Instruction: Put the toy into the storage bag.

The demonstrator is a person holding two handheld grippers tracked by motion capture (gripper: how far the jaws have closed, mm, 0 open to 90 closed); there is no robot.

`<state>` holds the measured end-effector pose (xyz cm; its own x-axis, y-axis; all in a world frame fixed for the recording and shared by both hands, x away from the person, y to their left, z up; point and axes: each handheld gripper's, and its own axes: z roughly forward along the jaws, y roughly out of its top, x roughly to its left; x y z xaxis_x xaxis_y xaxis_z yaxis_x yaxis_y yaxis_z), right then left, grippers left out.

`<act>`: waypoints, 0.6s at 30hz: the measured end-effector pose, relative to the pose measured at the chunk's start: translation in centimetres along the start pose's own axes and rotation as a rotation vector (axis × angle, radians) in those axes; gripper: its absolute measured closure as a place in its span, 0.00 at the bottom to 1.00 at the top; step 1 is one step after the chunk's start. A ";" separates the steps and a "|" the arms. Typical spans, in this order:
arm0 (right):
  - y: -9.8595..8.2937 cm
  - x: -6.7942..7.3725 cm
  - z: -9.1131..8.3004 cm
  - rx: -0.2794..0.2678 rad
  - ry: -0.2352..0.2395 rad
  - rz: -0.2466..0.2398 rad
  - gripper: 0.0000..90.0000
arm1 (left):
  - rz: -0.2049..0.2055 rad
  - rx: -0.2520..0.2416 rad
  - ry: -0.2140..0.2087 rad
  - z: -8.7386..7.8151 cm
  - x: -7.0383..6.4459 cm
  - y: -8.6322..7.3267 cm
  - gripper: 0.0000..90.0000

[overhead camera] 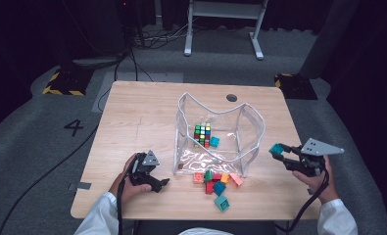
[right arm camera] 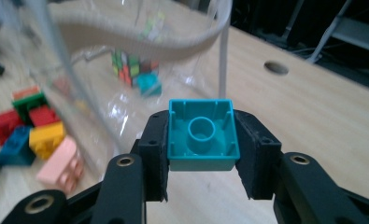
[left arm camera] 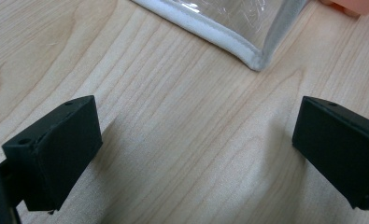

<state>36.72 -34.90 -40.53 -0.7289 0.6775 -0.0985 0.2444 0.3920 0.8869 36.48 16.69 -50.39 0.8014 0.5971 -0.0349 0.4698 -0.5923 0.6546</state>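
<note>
Here, at the near edge of the wooden table (overhead camera: pixel 132 112), the person's two hands are resting on either side of a scatter of toy bricks. The left gripper (overhead camera: pixel 154 182) is sitting low over the tabletop near the front left, its jaws spread wide with only bare wood between them; in the left gripper view the white-piped corner of the clear plastic bag (left arm camera: pixel 257 60) is lying just beyond those jaws, not touching them. The right gripper (overhead camera: pixel 278 152) is hanging above the table's right side, well apart from the left one, and is pinching a teal building block (right arm camera: pixel 202 135) between its jaws; the block's hollow underside with its round tube is facing the right gripper view's camera. Between the hands, a pile of loose bricks (overhead camera: pixel 215 182) in red, green, orange, pink, blue and teal is lying just in front of the bag. Farther back, the transparent bag is standing open in the middle of the table, holding a Rubik's cube (overhead camera: pixel 202 134) with a small teal block (overhead camera: pixel 214 142) leaning beside it. Beyond that, a round cable hole (overhead camera: pixel 231 97) is showing near the far edge.
</note>
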 end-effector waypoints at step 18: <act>11.8 -2.1 0.6 -0.040 0.038 -0.084 0.66 | 0.004 0.004 0.004 0.0 0.0 0.1 0.01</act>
<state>41.51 -31.28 -30.19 -0.7700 0.6185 -0.1568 0.1559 0.4206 0.8938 36.53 16.68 -50.34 0.8018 0.5968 -0.0288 0.4676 -0.5968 0.6520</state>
